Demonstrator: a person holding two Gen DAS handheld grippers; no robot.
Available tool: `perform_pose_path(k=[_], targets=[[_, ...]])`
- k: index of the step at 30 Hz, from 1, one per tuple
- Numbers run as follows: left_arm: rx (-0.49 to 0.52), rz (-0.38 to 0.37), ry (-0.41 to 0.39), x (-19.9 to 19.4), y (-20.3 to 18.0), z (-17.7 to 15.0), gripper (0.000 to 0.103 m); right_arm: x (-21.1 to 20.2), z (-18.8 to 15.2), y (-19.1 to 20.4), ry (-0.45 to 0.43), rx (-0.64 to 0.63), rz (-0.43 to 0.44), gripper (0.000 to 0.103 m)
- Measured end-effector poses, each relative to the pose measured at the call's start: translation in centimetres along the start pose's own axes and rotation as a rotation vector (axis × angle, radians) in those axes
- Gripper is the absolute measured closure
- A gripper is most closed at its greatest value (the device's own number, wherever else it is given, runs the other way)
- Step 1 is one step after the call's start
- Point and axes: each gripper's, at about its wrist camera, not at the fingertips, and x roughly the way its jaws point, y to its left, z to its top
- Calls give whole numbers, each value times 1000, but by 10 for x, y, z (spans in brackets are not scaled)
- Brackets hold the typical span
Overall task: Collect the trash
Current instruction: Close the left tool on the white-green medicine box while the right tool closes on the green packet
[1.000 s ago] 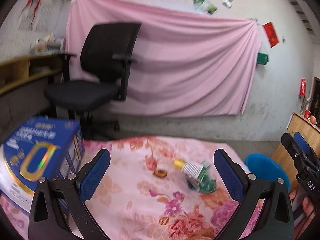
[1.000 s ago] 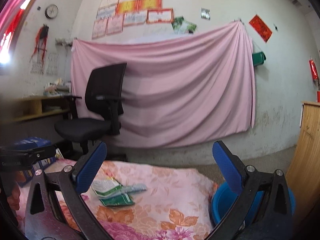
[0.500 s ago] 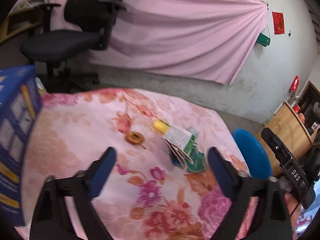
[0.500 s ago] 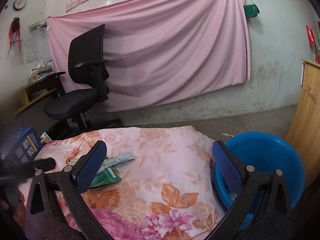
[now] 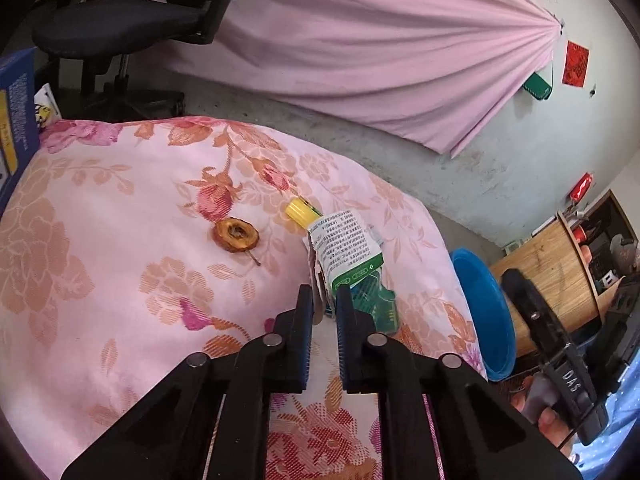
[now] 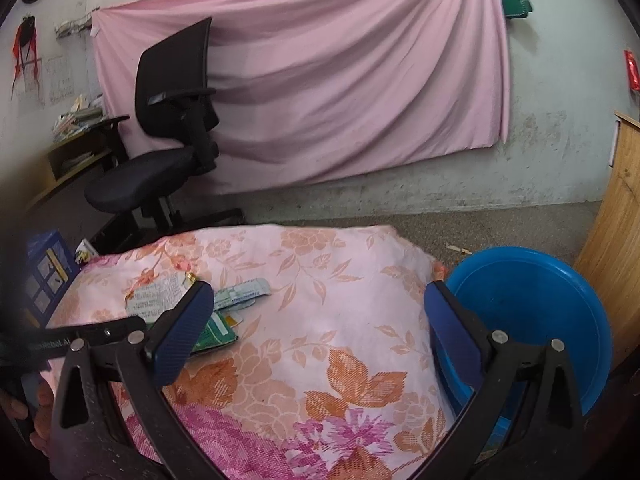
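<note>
Left gripper [image 5: 323,304] clenched on white-and-green printed wrapper [image 5: 347,249] mid-frame, right gripper [image 6: 316,332] spread wide, round blue plastic basin [image 6: 536,304] lower right, inside bare.

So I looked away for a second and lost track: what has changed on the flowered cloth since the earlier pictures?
The left gripper tipped down toward the cloth, moved in on the wrapper pile and closed its fingers on the near edge of the white printed wrapper. The right gripper also tilted downward but stayed open, holding nothing. The dried fruit slice, yellow cap and blue basin have not moved.
</note>
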Motion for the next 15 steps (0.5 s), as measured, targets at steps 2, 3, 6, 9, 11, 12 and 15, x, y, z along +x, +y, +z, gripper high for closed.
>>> perform_pose_path(k=[2,3,6,9,11,12,15], targets=[[-6,27,-30,-11,4,-2,96,7,0,5,35,-18,22,0],[-7,37,-45,-19,5,-3,96,13,-1,9,66,-34,45,0],[-13,69,-83,-35,11,-6,96,29,-3,20,151,-79,118,0],[-23,121,-117,-52,19,-9,96,46,-7,33,236,-119,216,0],[-28,180,-144,-63,25,-11,96,54,-7,38,263,-111,269,0],[-32,191,-153,-66,26,-11,96,56,-6,41,268,-105,286,0],[-31,220,-178,-74,32,-8,96,64,-2,50,269,-77,333,0]])
